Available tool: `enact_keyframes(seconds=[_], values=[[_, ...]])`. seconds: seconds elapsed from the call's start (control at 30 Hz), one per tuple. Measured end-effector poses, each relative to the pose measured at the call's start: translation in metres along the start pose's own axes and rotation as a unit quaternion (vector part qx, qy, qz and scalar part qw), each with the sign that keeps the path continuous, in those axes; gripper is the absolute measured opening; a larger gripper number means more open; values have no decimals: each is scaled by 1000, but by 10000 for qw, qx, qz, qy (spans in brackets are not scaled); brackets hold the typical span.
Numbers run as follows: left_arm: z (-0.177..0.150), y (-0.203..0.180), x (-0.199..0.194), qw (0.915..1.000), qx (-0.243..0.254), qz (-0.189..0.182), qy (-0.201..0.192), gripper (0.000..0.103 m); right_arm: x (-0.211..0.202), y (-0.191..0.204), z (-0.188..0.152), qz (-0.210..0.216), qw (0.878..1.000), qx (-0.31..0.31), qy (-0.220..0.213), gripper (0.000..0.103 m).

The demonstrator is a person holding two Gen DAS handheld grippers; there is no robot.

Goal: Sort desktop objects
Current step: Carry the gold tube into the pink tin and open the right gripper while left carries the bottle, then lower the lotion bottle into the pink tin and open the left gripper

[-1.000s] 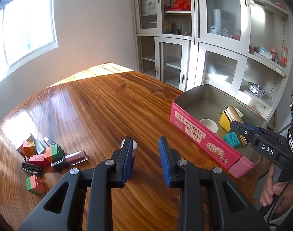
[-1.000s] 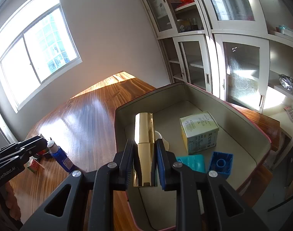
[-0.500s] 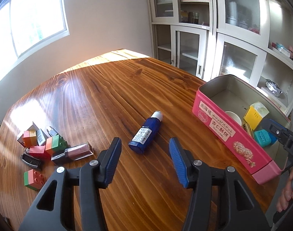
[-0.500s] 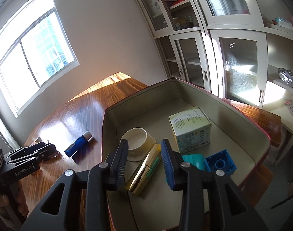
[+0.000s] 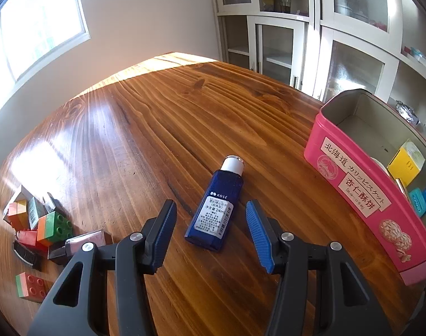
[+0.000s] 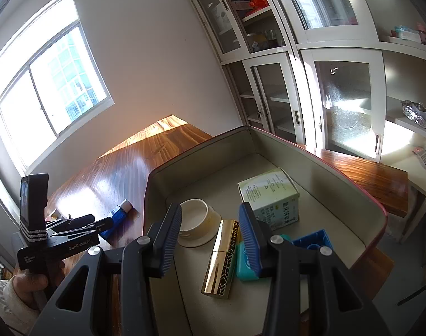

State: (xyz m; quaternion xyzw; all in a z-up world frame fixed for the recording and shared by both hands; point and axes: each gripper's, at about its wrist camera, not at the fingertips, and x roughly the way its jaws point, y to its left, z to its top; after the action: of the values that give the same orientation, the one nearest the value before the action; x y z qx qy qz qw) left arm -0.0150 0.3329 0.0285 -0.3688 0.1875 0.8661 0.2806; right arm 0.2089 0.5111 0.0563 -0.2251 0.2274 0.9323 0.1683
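The left gripper (image 5: 211, 231) hangs over the table (image 5: 134, 128) with its jaws apart and gripping nothing; the blue bottle (image 5: 217, 207) lies flat on the wood just beyond the tips, white cap pointing away. The right gripper (image 6: 210, 236) is above the pink tin (image 5: 361, 196), its jaws opening, with nothing pressed between them. Below it the gold case (image 6: 221, 257) lies loose on the tin floor, beside a white jar (image 6: 197, 221), a teal box (image 6: 245, 263) half hidden by the right finger, a blue brick (image 6: 310, 242) partly covered too, and a printed carton (image 6: 271, 196). From the left camera the tin wall hides most of this. At the table's left edge sits a heap of bricks (image 5: 49, 225), with a brush (image 5: 26, 254) and a pinkish tube (image 5: 84, 242); the rest there is hard to make out. A hand (image 6: 28, 282) holds the left gripper's handle, cut off by the frame.
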Motion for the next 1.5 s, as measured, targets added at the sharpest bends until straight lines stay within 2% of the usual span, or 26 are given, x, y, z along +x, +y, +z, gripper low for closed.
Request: enact_keyframes(seconds=[0.13,0.33,0.57,0.77,1.03,1.23,1.5], values=[[2,1,15,9999,-25,13,153,56,0,-1,2,-3,10000,8,-24,47],[3,1,22,9997,-104,-104,170,34,5,-1,1,19,10000,-8,7,47],[1,-2,13,9994,-259,-134,167,32,3,-2,2,14,10000,-6,-50,47],[15,-16,-27,9990,-206,-307,-268,31,-3,-8,3,-27,9999,87,-134,47],[31,-63,-57,9943,186,-897,-542,32,-10,-14,4,-66,9997,128,-200,47],[42,-97,-55,9903,465,-1157,-612,32,-15,-22,5,-136,9995,187,-233,47],[54,-122,-29,9896,635,-1206,-465,32,-19,-26,6,-143,9994,205,-220,47]])
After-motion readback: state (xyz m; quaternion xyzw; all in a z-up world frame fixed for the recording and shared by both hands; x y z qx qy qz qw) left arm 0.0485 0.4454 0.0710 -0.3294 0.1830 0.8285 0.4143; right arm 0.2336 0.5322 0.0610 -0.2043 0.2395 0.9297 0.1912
